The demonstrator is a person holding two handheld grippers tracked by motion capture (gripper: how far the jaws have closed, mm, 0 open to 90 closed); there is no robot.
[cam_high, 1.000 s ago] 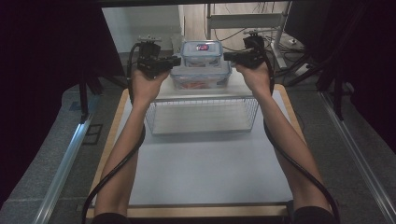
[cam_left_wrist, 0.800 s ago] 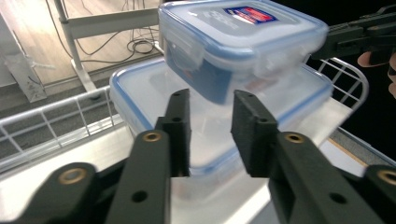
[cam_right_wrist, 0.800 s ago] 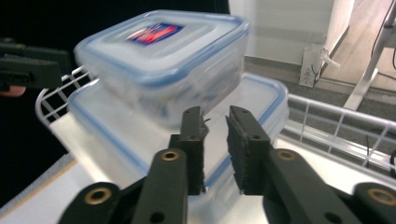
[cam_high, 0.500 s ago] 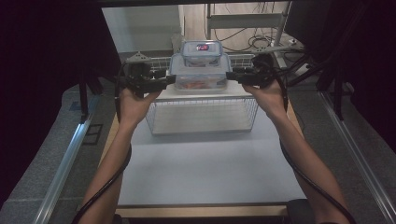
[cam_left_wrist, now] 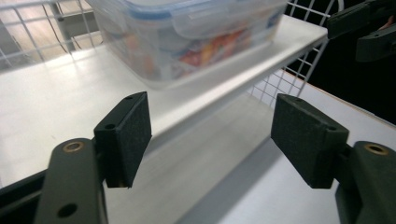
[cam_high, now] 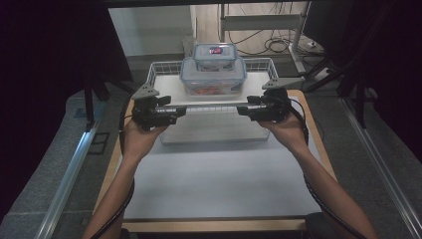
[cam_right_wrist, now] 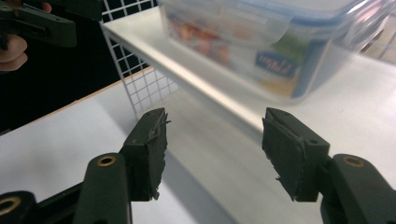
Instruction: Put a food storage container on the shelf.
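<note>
Both grippers are hanging in front of the wire rack [cam_high: 159,69], one at each side, and nothing is in hand. The left gripper [cam_high: 180,111] is showing its jaws wide apart with only air between them, and the right gripper [cam_high: 242,110] is gaping just the same. The big box [cam_high: 213,75] is sitting on the rack's white shelf [cam_high: 166,92], with the small box [cam_high: 215,53] stacked on top of it. To my eye the stack is looking placed, or else a pickup is not yet begun; I cannot tell which. On the big box a blue label [cam_right_wrist: 274,63] is showing in the right gripper view, but its writing is too blurred to read.
</note>
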